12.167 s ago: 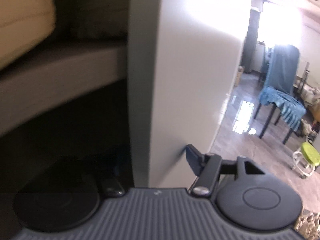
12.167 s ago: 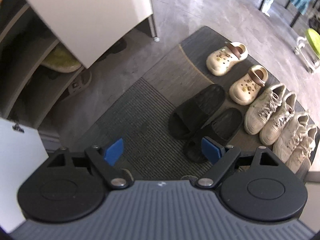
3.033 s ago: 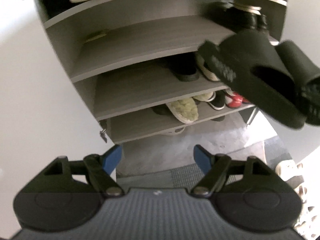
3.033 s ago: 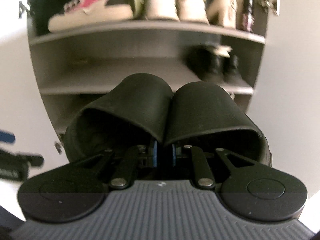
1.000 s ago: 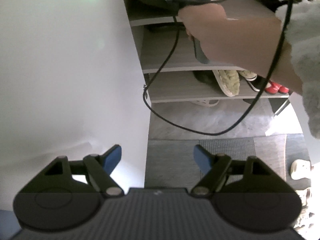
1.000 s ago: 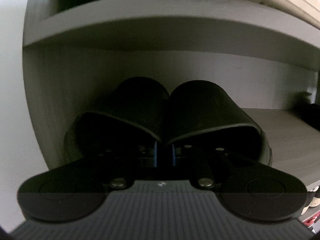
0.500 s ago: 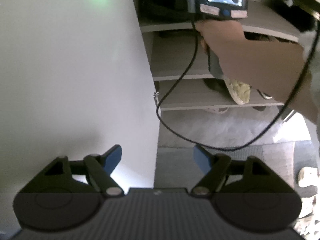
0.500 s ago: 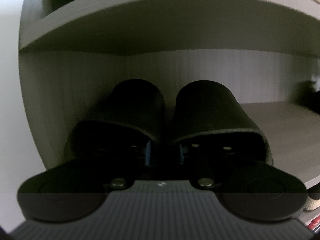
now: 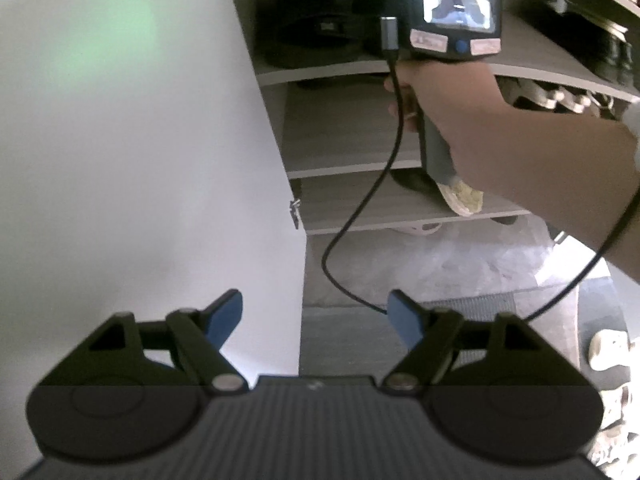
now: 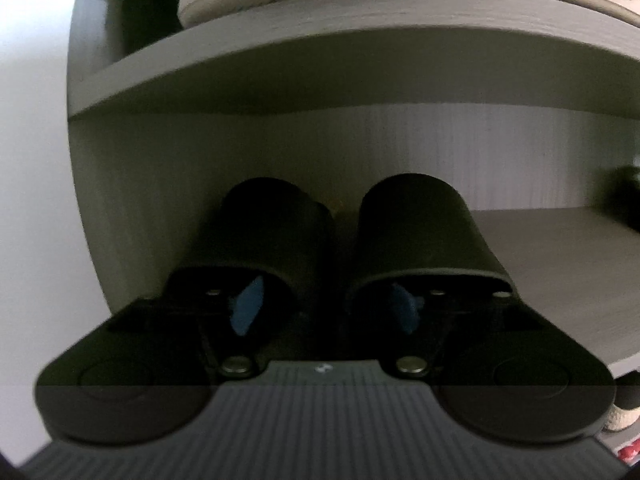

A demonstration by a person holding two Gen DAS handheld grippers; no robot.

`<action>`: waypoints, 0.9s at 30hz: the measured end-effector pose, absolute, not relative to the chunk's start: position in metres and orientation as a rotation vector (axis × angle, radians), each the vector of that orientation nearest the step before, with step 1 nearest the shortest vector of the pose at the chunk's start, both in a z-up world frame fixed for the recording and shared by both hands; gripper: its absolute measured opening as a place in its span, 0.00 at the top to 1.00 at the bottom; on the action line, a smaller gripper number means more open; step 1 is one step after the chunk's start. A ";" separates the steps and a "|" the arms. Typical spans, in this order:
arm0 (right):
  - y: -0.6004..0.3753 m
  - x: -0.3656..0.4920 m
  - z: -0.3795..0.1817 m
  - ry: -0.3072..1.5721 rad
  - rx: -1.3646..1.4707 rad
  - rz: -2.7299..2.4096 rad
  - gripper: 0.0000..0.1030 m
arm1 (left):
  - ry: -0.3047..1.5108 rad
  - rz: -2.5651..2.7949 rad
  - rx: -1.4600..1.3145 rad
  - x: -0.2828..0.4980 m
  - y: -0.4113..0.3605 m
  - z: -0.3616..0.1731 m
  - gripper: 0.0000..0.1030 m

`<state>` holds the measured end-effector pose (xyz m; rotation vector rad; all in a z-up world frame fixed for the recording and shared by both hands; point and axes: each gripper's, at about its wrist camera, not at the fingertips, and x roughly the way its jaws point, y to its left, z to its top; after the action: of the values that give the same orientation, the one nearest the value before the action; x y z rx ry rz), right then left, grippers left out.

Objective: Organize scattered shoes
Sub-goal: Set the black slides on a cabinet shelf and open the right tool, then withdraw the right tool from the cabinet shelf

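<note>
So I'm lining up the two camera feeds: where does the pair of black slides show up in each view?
Left wrist: black slides at top centre, on the shelf behind the right gripper's screen.
Right wrist: they fill the centre, side by side on that shelf, one open right gripper finger inside each.
Shared landmark: the grey shelf board under them.

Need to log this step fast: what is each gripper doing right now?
Left gripper: open, holding nothing.
Right gripper: open, one finger inside each of the black slippers on the shelf.
</note>
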<state>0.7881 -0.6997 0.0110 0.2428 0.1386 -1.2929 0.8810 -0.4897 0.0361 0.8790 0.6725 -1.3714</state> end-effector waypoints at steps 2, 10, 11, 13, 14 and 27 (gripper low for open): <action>-0.707 0.791 0.012 0.139 0.253 -1.293 0.18 | 0.668 -1.390 0.885 0.878 -0.489 0.039 0.21; -0.659 0.741 0.032 0.123 0.311 -1.408 0.18 | 0.619 -1.549 0.958 0.851 -0.485 0.059 0.21; -0.648 0.729 0.033 0.133 0.316 -1.432 0.18 | 0.606 -1.569 0.959 0.847 -0.483 0.065 0.21; -0.626 0.705 0.033 0.159 0.319 -1.482 0.18 | 0.580 -1.610 0.962 0.840 -0.478 0.076 0.20; -0.611 0.692 0.031 0.192 0.307 -1.514 0.18 | 0.562 -1.646 0.964 0.833 -0.474 0.082 0.19; -0.437 0.554 0.018 0.318 0.564 -1.944 0.18 | 0.349 -2.097 1.061 0.713 -0.427 0.109 0.19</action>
<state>0.5540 -0.4367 0.0177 0.5639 0.3182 -1.9444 0.7130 -0.4272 0.1087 1.0608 0.3494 -2.0971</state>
